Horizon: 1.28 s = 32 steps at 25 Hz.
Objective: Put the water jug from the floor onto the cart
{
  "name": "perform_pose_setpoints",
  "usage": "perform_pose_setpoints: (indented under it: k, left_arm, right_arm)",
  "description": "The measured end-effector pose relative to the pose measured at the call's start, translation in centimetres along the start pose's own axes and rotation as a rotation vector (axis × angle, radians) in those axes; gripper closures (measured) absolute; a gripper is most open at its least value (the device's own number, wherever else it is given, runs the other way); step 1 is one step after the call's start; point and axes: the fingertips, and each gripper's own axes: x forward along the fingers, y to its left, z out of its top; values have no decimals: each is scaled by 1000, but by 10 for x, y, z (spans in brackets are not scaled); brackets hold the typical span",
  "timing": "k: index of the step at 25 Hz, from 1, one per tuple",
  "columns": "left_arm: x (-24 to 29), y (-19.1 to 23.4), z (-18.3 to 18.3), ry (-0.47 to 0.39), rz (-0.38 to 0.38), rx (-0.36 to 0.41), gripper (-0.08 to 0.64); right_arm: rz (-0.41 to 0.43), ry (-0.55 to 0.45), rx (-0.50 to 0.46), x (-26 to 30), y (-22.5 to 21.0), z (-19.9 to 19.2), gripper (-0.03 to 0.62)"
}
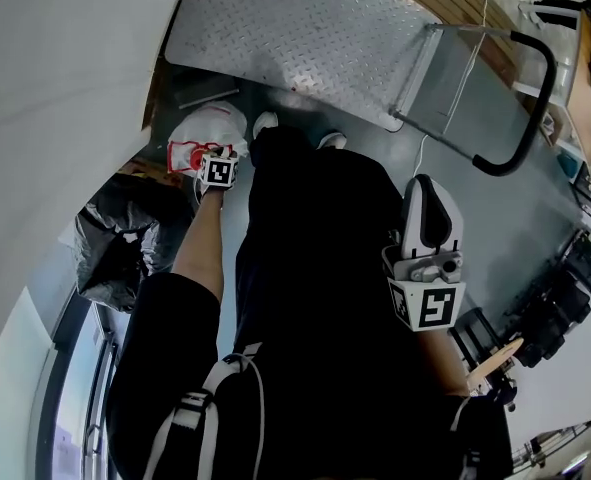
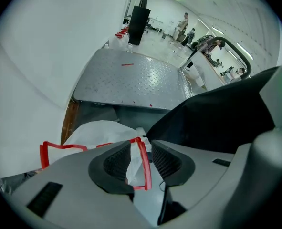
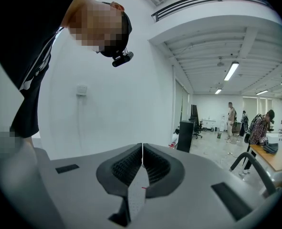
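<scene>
Your left tongs (image 2: 141, 159) are standing spread and pointing steeply down, and a red-edged handle (image 2: 144, 166) of a white bag (image 2: 102, 132) is showing in the gap between them. The pads are not pressing on it as far as the left gripper view shows. The water jug itself is not showing as such (the white bag may be covering it, but you cannot tell). That bag is lying on the floor (image 1: 535, 228), just beside the near edge of the cart (image 1: 315, 38).

Your right tongs (image 3: 142, 168) are pressed together with nothing between them, pointing out roughly level into the room, well apart from the bag.

Around the bag, your own shoes (image 1: 265, 123) are standing just beside it. A crumpled black sack (image 1: 125, 238) is lying near it against the curved white wall (image 1: 55, 88). The cart's deck is bare ridged metal, with its black push bar (image 1: 535, 98) at the far end.

The floor is smooth and grey. Farther off, a black cabinet (image 3: 184, 135) is standing, people (image 3: 231, 120) are standing about, a wooden bench (image 3: 274, 159) is showing at the right edge, and strip lights (image 3: 231, 70) are glowing on the ceiling.
</scene>
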Motion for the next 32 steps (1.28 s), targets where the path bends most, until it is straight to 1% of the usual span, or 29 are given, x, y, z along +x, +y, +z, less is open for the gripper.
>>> perform_pose_setpoints:
  k: [3, 5, 9, 11, 14, 15, 17, 19, 21, 24, 27, 29, 32]
  left_arm:
    - [18, -3, -3, 13, -18, 40, 412]
    - [26, -2, -1, 1, -10, 67, 413]
    - [33, -3, -11, 58, 12, 58, 413]
    - [37, 0, -14, 81, 21, 41, 413]
    - [49, 0, -23, 129, -8, -35, 413]
    - [52, -1, -22, 136, -16, -47, 415]
    - [54, -1, -19, 151, -12, -31, 466]
    - [50, -1, -14, 153, -4, 10, 519]
    - [46, -3, -15, 163, -21, 13, 522]
    - [41, -4, -22, 186, -59, -24, 523]
    - [32, -5, -23, 190, -87, -52, 523]
    - [24, 0, -24, 192, -81, -88, 523]
    - [12, 10, -35, 217, -50, -169, 529]
  right_arm:
    - [-9, -1, -11, 5, -3, -7, 572]
    - [-14, 1, -8, 8, -3, -13, 572]
    - [-30, 8, 5, 9, -5, -19, 572]
    - [-35, 11, 8, 11, -5, -22, 572]
    - [-30, 28, 26, 16, -2, -31, 572]
    - [-28, 34, 31, 17, -1, -34, 572]
    - [-28, 39, 38, 18, -2, -35, 572]
    - [-29, 39, 45, 18, -4, -35, 572]
    - [-32, 43, 49, 17, -5, -36, 572]
    - [-44, 34, 57, 14, -8, -33, 573]
    - [-54, 24, 67, 13, -8, -30, 572]
    - [-65, 15, 84, 12, -10, -27, 572]
    - [-79, 20, 105, 7, -14, -28, 573]
